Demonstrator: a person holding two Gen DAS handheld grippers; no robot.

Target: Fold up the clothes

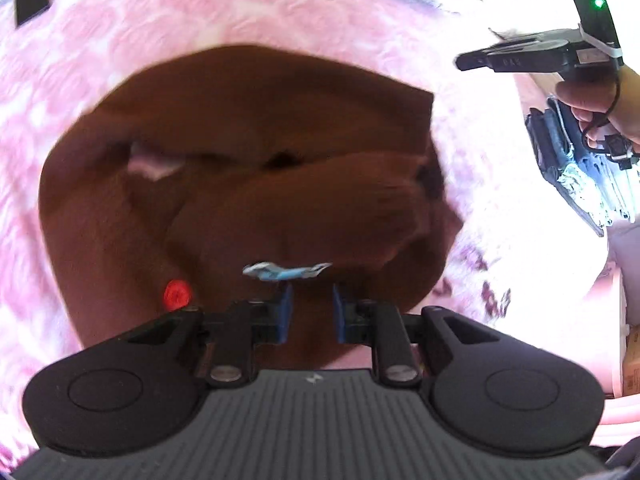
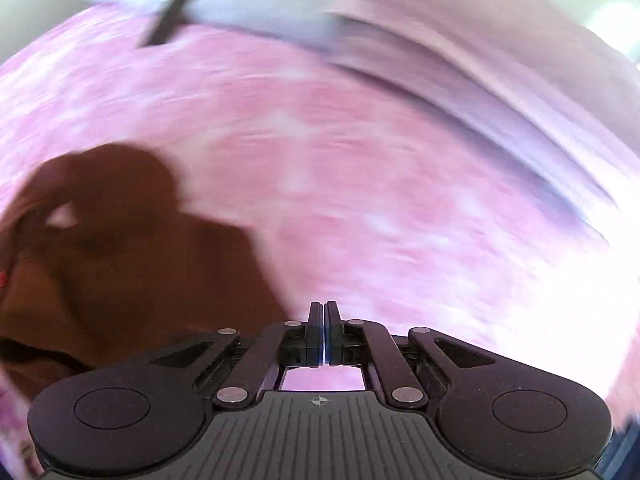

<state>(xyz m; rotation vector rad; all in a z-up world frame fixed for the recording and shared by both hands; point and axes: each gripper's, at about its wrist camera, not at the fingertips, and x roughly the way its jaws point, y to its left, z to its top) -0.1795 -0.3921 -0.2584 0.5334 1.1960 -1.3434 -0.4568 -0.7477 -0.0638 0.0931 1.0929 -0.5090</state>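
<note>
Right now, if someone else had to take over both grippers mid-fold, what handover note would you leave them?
Left gripper: jaws partly apart above the brown garment, nothing visibly pinched between the blue pads.
Right gripper: shut and empty, over the pink patterned bedspread, off to the garment's right.
Garment: lies rumpled on the bedspread, a sleeve-like part thrown across its middle, a pale tag showing. A red dot and a light blue-and-white mark sit on the fabric near the left gripper.
Done: at most one part laid over; the blur hides details.
Left: smooth it, finish the folds, square it up.
</note>
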